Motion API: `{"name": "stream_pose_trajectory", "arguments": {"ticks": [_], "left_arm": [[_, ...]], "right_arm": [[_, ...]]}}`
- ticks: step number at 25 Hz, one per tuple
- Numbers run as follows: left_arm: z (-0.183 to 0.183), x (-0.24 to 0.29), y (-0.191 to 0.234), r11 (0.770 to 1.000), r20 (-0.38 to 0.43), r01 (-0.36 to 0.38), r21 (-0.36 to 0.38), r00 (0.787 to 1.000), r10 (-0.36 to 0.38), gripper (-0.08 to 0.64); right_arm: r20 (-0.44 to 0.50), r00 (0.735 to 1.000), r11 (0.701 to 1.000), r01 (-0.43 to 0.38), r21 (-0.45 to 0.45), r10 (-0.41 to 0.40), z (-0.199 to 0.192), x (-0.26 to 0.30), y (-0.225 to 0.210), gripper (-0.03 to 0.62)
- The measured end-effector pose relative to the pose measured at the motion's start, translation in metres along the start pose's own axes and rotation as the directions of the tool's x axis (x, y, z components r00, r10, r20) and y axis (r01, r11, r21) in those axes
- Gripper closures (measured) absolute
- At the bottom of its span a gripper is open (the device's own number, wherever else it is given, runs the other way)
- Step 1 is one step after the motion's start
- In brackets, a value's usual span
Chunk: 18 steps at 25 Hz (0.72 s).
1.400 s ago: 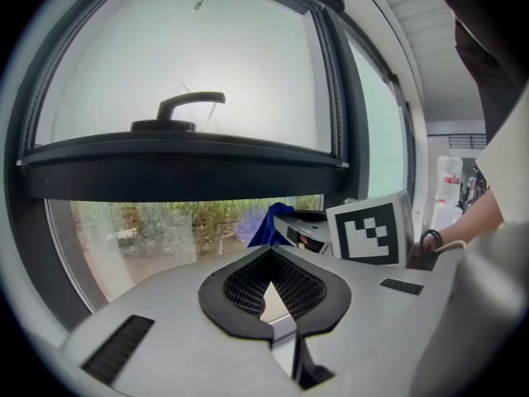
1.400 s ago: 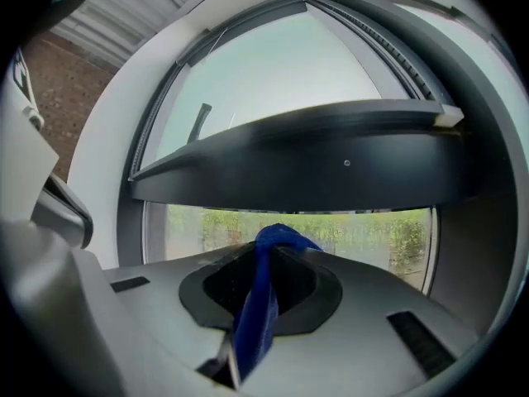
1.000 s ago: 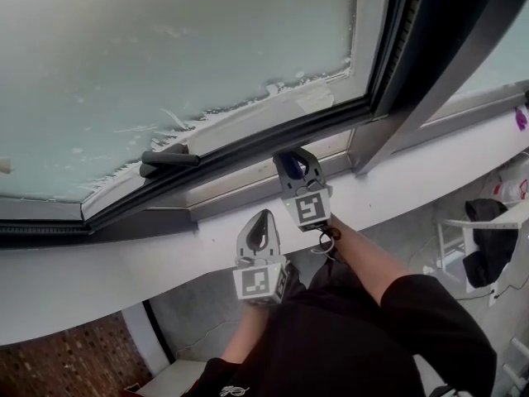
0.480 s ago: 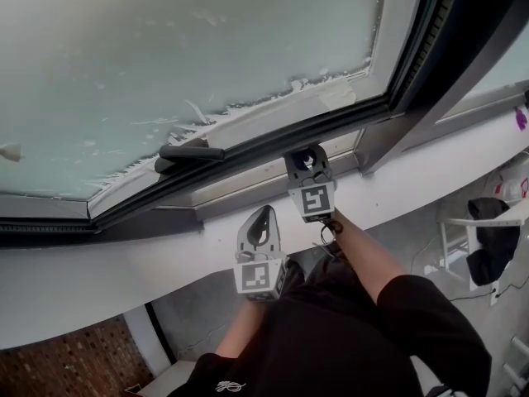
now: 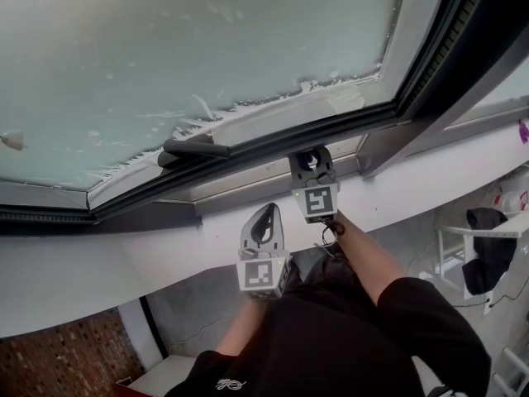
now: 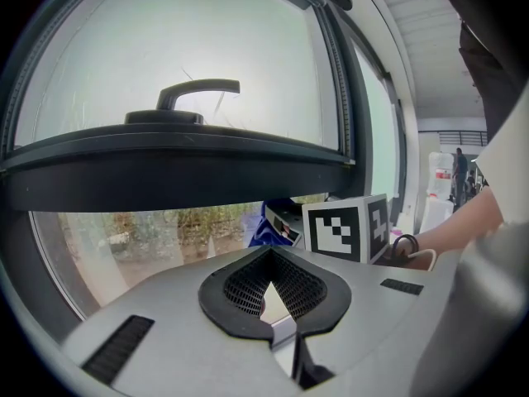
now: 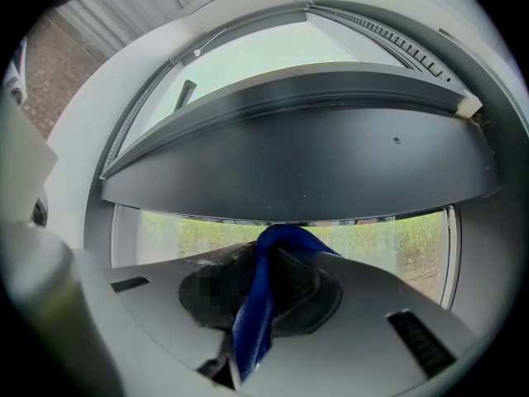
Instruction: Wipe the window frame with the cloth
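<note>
The window's dark lower frame (image 5: 248, 157) runs across the head view under frosted glass, and a black handle (image 5: 194, 149) sits on it. My right gripper (image 5: 307, 162) is shut on a blue cloth (image 5: 307, 159), with its tip up against the frame's underside right of the handle. In the right gripper view the cloth (image 7: 258, 304) hangs pinched between the jaws of the right gripper (image 7: 277, 242), just below the dark frame (image 7: 306, 168). My left gripper (image 5: 265, 217) hovers lower, over the white sill (image 5: 124, 263), shut and empty. From the left gripper (image 6: 270, 255) I see the cloth (image 6: 266, 228) ahead.
A dark upright post (image 5: 430, 81) divides this window from another pane on the right. A white stand with dark clothing (image 5: 488, 238) is on the floor at far right. A brick-patterned floor (image 5: 66, 358) shows at lower left. The person's black sleeve (image 5: 413, 321) fills the bottom.
The head view has drifted, so the window and handle sit a little further right and up. The right gripper stays at the lower frame with the cloth. The left gripper has barely moved.
</note>
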<state>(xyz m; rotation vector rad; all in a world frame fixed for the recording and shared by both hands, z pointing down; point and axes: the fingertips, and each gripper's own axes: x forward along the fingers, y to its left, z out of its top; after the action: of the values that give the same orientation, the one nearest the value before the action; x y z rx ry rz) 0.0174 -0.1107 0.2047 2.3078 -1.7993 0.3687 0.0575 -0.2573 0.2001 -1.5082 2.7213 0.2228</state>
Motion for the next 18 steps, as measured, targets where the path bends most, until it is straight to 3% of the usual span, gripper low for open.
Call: {"name": "stream_pose_trajectory", "arguments": {"ticks": [18], "left_arm": [[-0.005, -0.009, 0.025, 0.998, 0.0, -0.049, -0.032, 0.999, 0.049, 0.554]], "right_arm": [[0.011, 1.0, 1.0, 0.015, -0.011, -0.014, 0.003, 0.006, 0.009, 0.552]]}}
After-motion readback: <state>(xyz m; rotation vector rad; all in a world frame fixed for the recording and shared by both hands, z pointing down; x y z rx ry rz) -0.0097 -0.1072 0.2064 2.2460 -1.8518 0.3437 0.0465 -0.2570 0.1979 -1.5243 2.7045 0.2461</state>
